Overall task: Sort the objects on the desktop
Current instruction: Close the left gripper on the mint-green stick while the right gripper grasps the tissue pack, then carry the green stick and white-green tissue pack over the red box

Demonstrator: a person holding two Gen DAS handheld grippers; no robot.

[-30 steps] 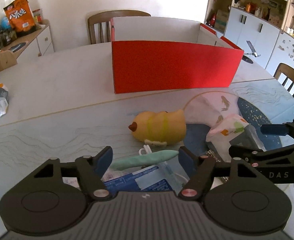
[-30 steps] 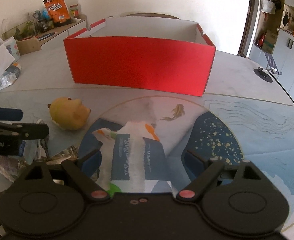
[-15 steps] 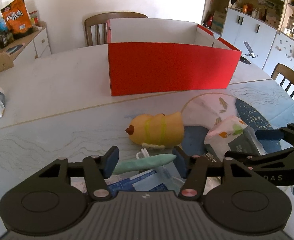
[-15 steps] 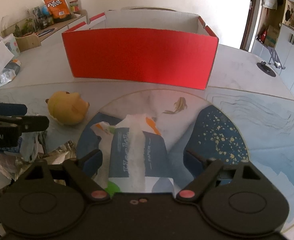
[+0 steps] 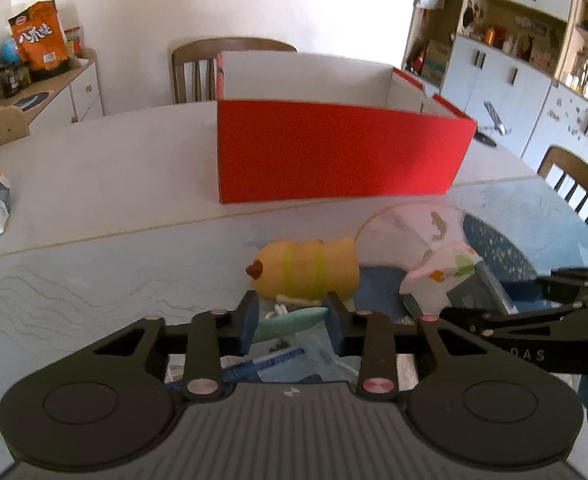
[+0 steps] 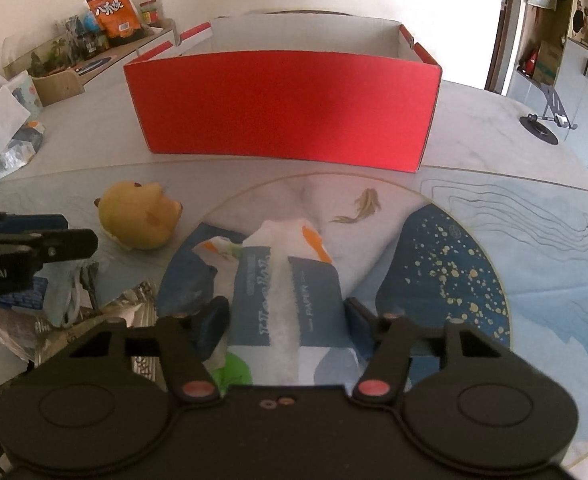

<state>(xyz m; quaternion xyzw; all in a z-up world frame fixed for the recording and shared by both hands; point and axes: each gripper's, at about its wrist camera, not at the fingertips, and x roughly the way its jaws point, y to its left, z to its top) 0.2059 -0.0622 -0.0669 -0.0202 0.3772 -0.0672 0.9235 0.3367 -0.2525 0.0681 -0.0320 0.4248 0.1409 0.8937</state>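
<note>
My left gripper (image 5: 291, 312) is closing on a pale green soft strip (image 5: 289, 320), and its pads touch both ends of it. Just beyond lies a yellow plush toy (image 5: 306, 272) on its side, which the right wrist view also shows (image 6: 137, 216). My right gripper (image 6: 285, 316) is closing around a blue and white tissue pack (image 6: 285, 280) on the table mat, pads against its two sides. The tissue pack (image 5: 442, 276) lies to the right in the left wrist view. A red cardboard box (image 5: 334, 156), open at the top, stands behind everything (image 6: 285, 108).
A blue packet (image 5: 261, 364) and crumpled wrappers (image 6: 129, 304) lie under and beside the left gripper. Wooden chairs (image 5: 197, 68) stand behind the table and at the right (image 5: 578, 184). A phone stand (image 6: 550, 116) sits far right, and a sideboard carries an orange snack bag (image 5: 39, 40).
Both grippers narrowed their jaws without moving away: the left onto the green strip, the right onto the tissue pack. The green strip looks shorter between the pads.
</note>
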